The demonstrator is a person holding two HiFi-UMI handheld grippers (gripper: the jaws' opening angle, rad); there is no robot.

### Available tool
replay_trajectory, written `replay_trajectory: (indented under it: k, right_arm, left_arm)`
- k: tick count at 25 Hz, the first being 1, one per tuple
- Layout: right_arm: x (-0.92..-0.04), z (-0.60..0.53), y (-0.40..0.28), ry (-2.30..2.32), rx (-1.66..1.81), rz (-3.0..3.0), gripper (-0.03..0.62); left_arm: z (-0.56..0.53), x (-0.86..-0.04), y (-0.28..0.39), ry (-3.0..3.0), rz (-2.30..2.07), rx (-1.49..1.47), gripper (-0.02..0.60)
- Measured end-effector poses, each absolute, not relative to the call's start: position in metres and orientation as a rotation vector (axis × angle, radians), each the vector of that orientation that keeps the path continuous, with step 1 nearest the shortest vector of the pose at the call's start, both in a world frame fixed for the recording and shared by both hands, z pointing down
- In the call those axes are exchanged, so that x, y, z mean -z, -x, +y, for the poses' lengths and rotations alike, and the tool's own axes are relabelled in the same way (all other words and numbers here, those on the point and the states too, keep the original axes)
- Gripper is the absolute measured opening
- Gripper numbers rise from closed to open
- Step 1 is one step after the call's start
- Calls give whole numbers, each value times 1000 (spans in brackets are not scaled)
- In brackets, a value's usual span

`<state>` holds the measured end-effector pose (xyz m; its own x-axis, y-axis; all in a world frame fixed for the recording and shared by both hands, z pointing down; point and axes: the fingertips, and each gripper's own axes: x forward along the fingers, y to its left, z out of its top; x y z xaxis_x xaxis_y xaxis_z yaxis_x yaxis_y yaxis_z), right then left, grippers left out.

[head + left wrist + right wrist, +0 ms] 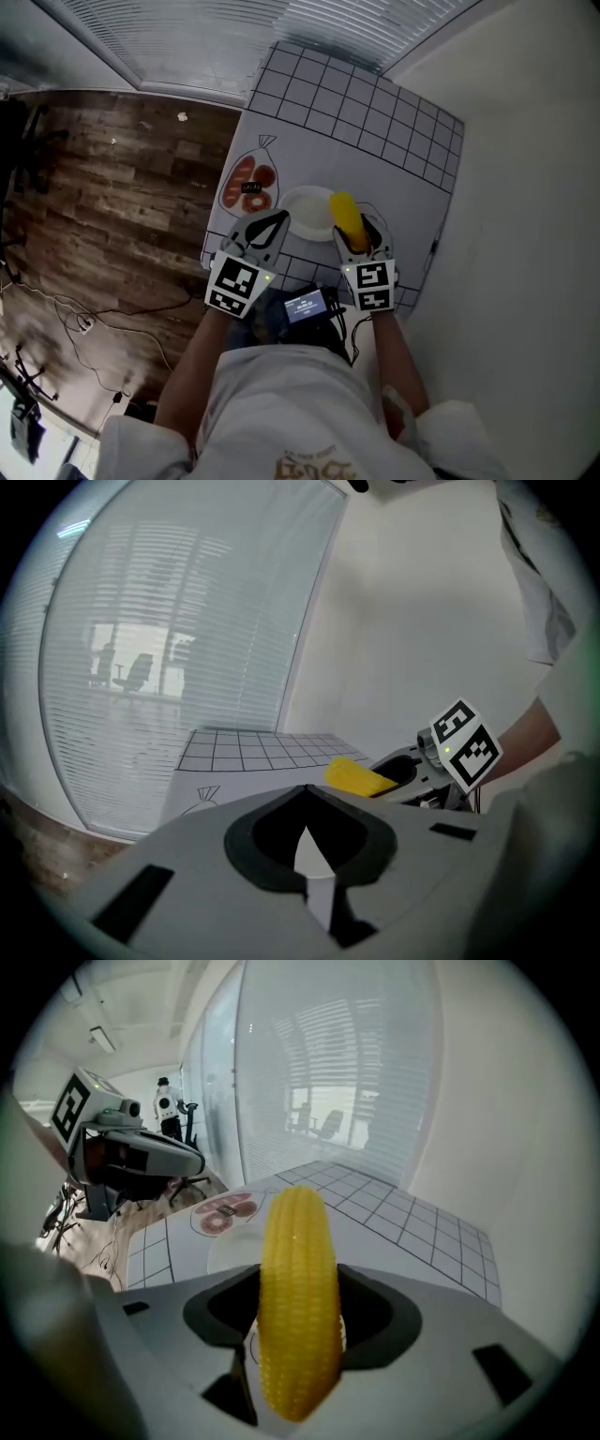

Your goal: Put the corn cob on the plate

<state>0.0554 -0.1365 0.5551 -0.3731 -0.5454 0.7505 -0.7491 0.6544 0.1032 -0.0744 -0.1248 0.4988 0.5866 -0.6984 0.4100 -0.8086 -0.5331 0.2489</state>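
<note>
Holding the yellow corn cob (298, 1297) tight in the right gripper (361, 236) by the white plate (302, 216), with the closed, empty left gripper (272, 223) beside it and a food bag (249, 186) near.

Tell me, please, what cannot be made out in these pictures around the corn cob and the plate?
1. Head view: the right gripper hides the near end of the corn cob, so whether the cob touches the plate is unclear.
2. Left gripper view: the body of the left gripper covers where the plate lies.
3. Head view: the dark label on the meat picture is too small to read.
</note>
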Motion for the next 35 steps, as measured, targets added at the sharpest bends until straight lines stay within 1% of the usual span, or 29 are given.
replay_trajectory:
  k: [6, 11, 17, 25, 35]
  right_arm:
    - [-566, -141, -20, -783, -159, -2112, 253]
    - [-575, -141, 0, -642, -89, -2129, 253]
    - [-584, -137, 14, -475, -28, -2169, 253]
    - [-595, -129, 22, -278, 54, -2195, 253]
    - [-608, -124, 16, -204, 79, -2189, 253]
  left_arm:
    - [-118, -509, 88, -2341, -1269, -351, 8]
    - [-122, -515, 99, -2289, -1321, -334, 8]
    - [-125, -522, 93, -2276, -1305, -349, 8]
    - [-130, -532, 86, -2244, -1300, -366, 8]
    - [-134, -538, 70, -2245, -1280, -420, 8]
